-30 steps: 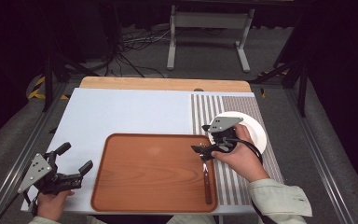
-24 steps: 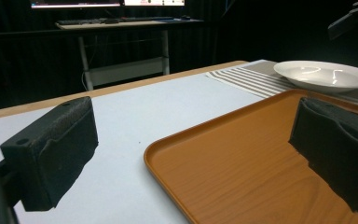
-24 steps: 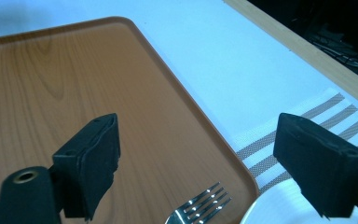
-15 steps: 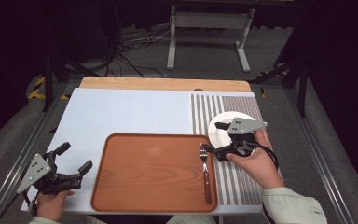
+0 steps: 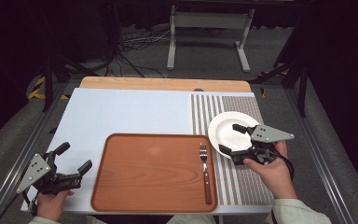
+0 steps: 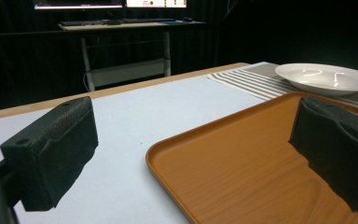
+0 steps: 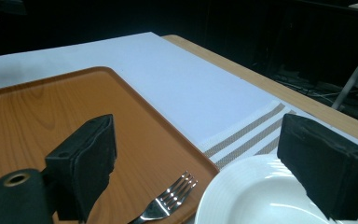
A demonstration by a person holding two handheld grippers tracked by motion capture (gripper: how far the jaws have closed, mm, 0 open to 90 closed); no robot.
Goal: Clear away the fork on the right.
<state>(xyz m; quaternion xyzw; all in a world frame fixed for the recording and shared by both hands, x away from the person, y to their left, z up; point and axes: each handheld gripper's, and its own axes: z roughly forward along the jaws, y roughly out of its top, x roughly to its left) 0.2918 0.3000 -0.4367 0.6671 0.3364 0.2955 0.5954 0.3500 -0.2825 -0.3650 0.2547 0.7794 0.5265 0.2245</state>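
One fork (image 5: pixel 204 169) lies in the tray (image 5: pixel 154 173); the plate (image 5: pixel 224 127) is bare.

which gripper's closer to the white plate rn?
Right. The right gripper hangs open over the near edge of the white plate, its jaws straddling the rim. The left gripper sits open at the table's near-left corner, with the whole tray between it and the plate.

**Both grippers open, nothing held**

The right gripper (image 5: pixel 233 138) is held in the right hand (image 5: pixel 270 170) just right of the tray (image 5: pixel 121 196), jaws wide apart and pointing left toward it. The left gripper (image 5: pixel 73 157) sits in the left hand (image 5: pixel 53 203) just left of the tray, jaws spread and empty.
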